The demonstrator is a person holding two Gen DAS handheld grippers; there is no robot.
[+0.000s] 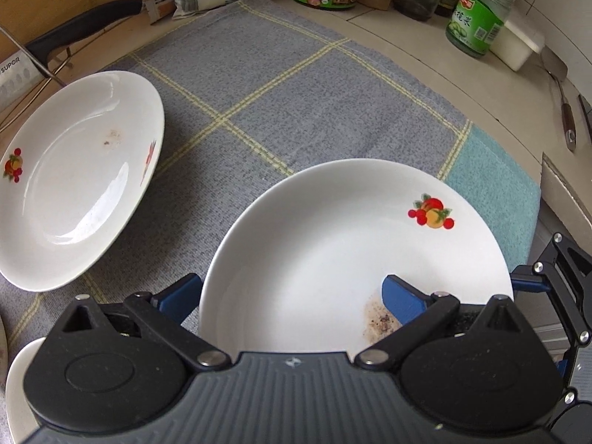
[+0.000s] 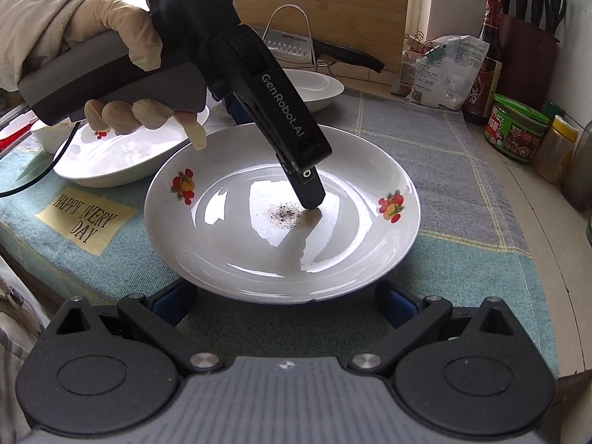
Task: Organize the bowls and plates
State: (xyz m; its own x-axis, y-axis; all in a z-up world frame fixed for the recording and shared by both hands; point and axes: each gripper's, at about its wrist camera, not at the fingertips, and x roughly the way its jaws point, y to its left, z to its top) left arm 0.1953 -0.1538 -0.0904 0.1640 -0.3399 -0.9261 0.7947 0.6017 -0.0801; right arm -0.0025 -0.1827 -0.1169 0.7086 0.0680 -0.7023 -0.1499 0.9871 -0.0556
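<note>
A white plate (image 1: 333, 251) with fruit decals and a dark crumb stain lies on the checked cloth (image 1: 259, 92). My left gripper (image 1: 290, 296) is open and straddles its rim, with one blue finger (image 1: 403, 298) inside the dish and the other outside. In the right wrist view, that inner finger (image 2: 309, 192) touches the plate's (image 2: 229, 244) centre next to the stain. My right gripper (image 2: 286, 301) stands open at the plate's near rim, holding nothing. A second fruit-decal plate (image 1: 74, 177) lies to the left, also seen behind (image 2: 122, 155). A third white dish (image 2: 318, 88) sits farther back.
A gloved hand (image 2: 122, 55) holds the left gripper. A knife rack with a cleaver (image 2: 307, 44) and a wooden board stand at the back. Jars (image 2: 516, 125), a sauce bottle (image 2: 484, 66) and a knife block (image 2: 529, 37) line the right. A small white bowl (image 2: 46, 135) sits far left.
</note>
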